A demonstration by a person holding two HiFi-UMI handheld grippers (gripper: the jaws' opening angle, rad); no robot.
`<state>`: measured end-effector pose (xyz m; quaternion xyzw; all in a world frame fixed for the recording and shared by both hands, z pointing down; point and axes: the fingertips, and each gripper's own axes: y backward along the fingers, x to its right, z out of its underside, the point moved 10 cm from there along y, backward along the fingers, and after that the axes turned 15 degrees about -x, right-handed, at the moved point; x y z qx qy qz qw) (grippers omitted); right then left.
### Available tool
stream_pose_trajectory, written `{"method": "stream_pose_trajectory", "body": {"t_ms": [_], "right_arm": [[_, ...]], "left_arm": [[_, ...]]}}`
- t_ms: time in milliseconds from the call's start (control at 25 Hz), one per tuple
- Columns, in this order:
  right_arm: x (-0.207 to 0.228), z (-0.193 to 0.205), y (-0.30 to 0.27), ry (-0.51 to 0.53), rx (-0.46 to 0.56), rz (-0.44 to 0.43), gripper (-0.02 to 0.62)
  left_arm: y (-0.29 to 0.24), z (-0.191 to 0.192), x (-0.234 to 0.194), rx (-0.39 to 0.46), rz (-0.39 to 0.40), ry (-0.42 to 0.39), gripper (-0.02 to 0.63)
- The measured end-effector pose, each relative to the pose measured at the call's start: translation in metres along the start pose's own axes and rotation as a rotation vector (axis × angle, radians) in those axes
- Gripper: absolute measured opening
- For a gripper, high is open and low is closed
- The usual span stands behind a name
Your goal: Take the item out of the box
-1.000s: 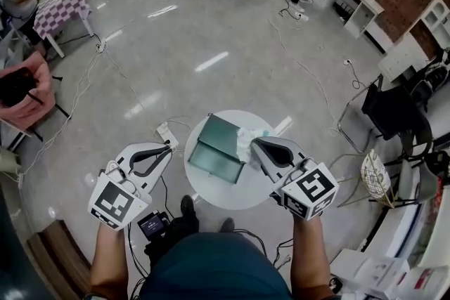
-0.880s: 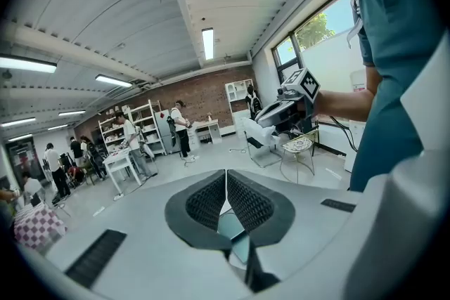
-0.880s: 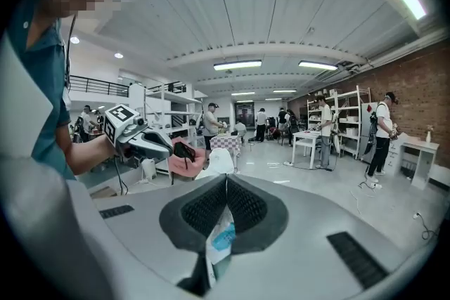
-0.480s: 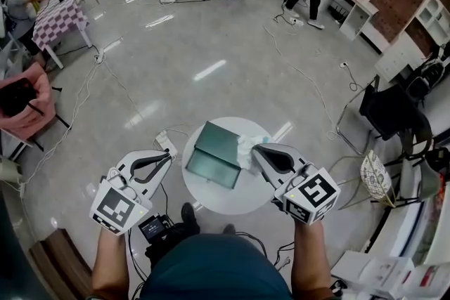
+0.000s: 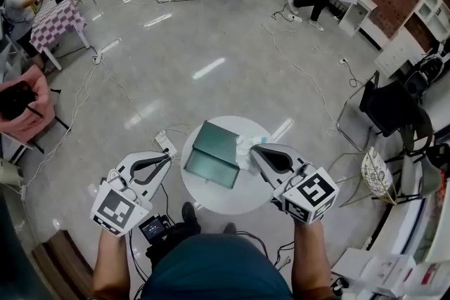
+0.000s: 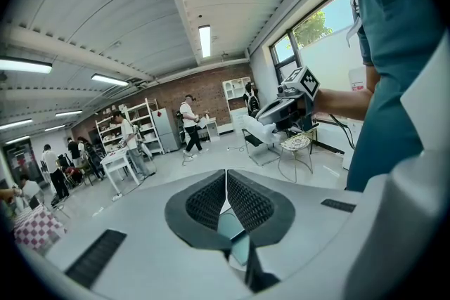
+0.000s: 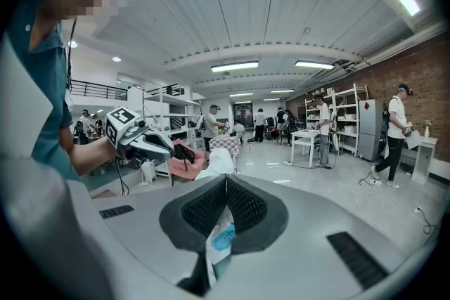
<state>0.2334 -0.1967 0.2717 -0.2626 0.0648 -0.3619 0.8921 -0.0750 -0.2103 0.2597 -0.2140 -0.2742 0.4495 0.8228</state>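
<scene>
1. Barely any change in the last second: the item (image 5: 245, 146), a white packet with blue print, sits in the same spot at the box's right edge, above the table, not inside the box.
2. The right gripper (image 5: 254, 149) stays clenched on it. In the right gripper view, the packet (image 7: 221, 242) is pinched between the closed jaws.
3. The box (image 5: 213, 153) is green, with its lid open, and has not shifted on the round white table (image 5: 232, 197).
4. The left gripper (image 5: 167, 159) is still parked off the table's left edge with its jaws together and nothing gripped. A green sliver shows through the gap behind the tips, probably the box beyond.
5. The only visible shift is a small change in the head view.
6. My read is that extraction is essentially done. What's left is setting the packet down clear of the box and releasing it.
7. The packet is thin and limp, so it could fold or slip as it moves.
</scene>
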Motion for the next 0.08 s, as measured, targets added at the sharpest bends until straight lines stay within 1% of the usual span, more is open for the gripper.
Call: {"method": "stream_pose_trajectory", "body": {"t_ms": [80], "right_arm": [[0.0024, -0.0007, 0.0008, 0.000, -0.001, -0.001, 0.037]], "left_arm": [[-0.0013, -0.0024, -0.0002, -0.002, 0.000, -0.001, 0.023]]}}
